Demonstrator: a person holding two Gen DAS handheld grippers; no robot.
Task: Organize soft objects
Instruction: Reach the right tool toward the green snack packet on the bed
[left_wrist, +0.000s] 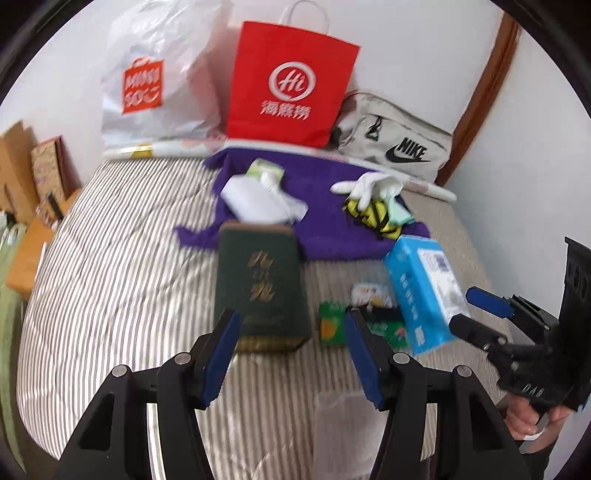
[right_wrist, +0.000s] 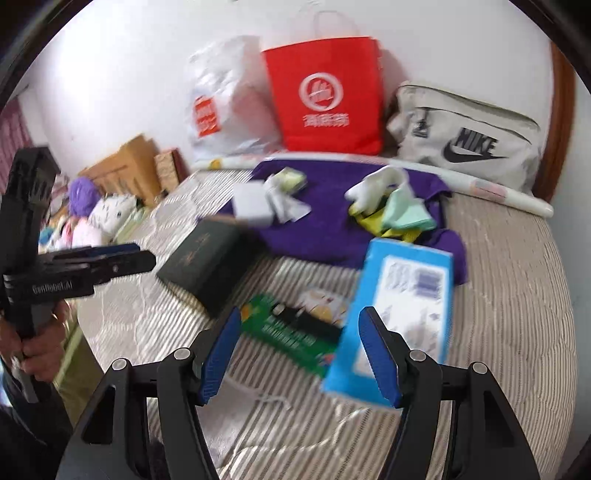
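A purple cloth (left_wrist: 325, 192) (right_wrist: 325, 221) lies spread on the striped bed. On it sit a white glove (left_wrist: 365, 186) (right_wrist: 373, 184), a yellow-black and mint cloth pile (left_wrist: 380, 216) (right_wrist: 402, 214), and white tissue packs (left_wrist: 258, 195) (right_wrist: 266, 199). My left gripper (left_wrist: 291, 325) is open and empty above the near end of a dark green book (left_wrist: 258, 284) (right_wrist: 207, 258). My right gripper (right_wrist: 301, 323) is open and empty beside a blue tissue pack (right_wrist: 399, 306) (left_wrist: 424, 288). Each gripper shows in the other's view: the right (left_wrist: 472, 310), the left (right_wrist: 136, 254).
A red paper bag (left_wrist: 291, 85) (right_wrist: 325, 96), a white plastic bag (left_wrist: 155, 81) and a beige Nike bag (left_wrist: 395, 136) (right_wrist: 469, 136) stand against the wall. A green packet (right_wrist: 288, 332) (left_wrist: 332, 325) and a black item lie by the book. Boxes and plush toys (right_wrist: 96, 218) sit left of the bed.
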